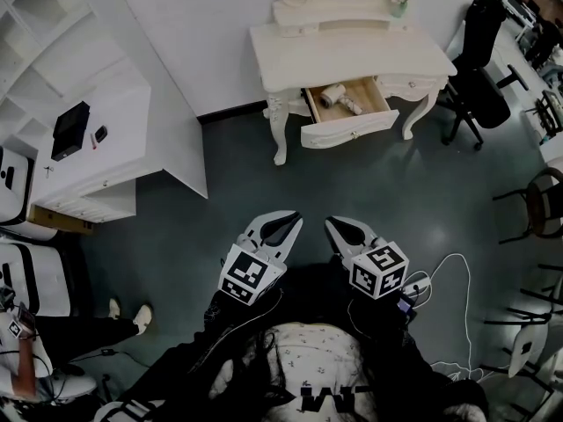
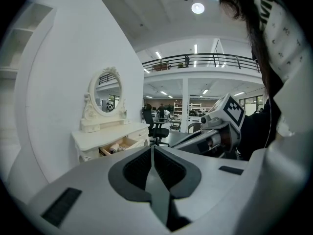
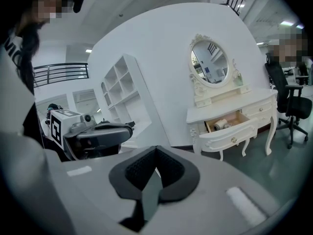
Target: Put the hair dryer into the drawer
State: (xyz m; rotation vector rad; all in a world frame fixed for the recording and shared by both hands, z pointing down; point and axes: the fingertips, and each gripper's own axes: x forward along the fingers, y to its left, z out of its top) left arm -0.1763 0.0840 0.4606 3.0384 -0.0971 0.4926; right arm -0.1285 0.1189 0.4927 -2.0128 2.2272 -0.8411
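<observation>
A cream hair dryer (image 1: pixel 339 98) lies inside the open drawer (image 1: pixel 348 130) of the white dressing table (image 1: pixel 352 55), across the dark floor from me. Both grippers hang side by side close to my body, well short of the table. My left gripper (image 1: pixel 294 217) is shut with nothing in it, and so is my right gripper (image 1: pixel 331 222). In the left gripper view the closed left gripper (image 2: pixel 152 147) points toward the drawer (image 2: pixel 122 145), with the hair dryer (image 2: pixel 115 148) showing in it. In the right gripper view the shut right gripper (image 3: pixel 156 148) faces the hair dryer (image 3: pixel 221 125) in the drawer (image 3: pixel 230 135).
A white shelf unit and desk (image 1: pixel 97 148) stand at the left with a black device on top. A black office chair (image 1: pixel 479 77) is right of the table, with more chairs along the right edge. A white cable (image 1: pixel 450 275) trails on the floor. A person's feet (image 1: pixel 127 313) show at lower left.
</observation>
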